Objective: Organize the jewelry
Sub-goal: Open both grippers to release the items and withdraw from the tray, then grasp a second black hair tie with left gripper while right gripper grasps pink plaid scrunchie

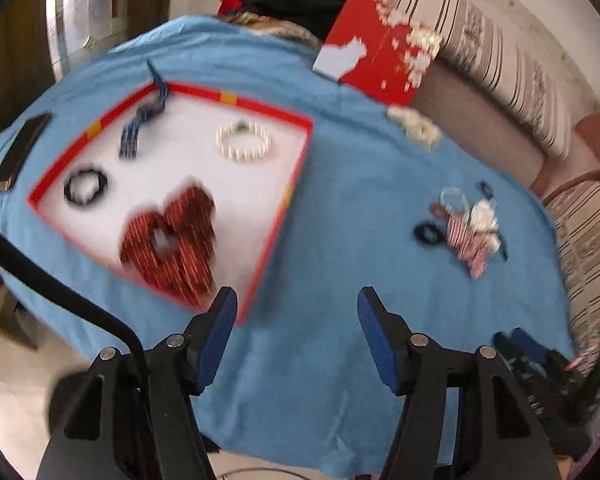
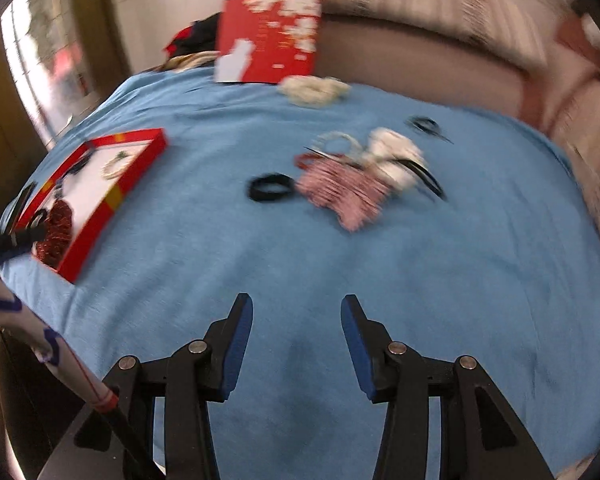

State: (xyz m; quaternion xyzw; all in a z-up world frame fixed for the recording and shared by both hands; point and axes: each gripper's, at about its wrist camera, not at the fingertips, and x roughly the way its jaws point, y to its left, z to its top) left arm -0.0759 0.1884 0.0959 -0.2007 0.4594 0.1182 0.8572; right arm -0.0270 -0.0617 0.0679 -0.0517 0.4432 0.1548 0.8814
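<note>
A red-rimmed tray (image 1: pixel 260 102) with a white floor lies on the blue cloth. In it are a white bead bracelet (image 1: pixel 243 142), a black ring band (image 1: pixel 86 186), a blue strand (image 1: pixel 134 134) and a pile of red bangles (image 1: pixel 172 236). A loose heap of red-and-white bangles (image 1: pixel 466 240), white pieces and a black band (image 1: pixel 428 233) lies to the right. My left gripper (image 1: pixel 297 306) is open and empty by the tray's near corner. My right gripper (image 2: pixel 297 312) is open and empty over bare cloth, short of the heap (image 2: pixel 340 188). The tray (image 2: pixel 96 224) is at its left.
A red box lid (image 1: pixel 380 60) leans against the striped sofa (image 1: pixel 500 60) at the back. A cream bead cluster (image 1: pixel 416 126) lies near it. A dark phone-like slab (image 1: pixel 20 148) sits at the cloth's left edge. The table drops off at the near edge.
</note>
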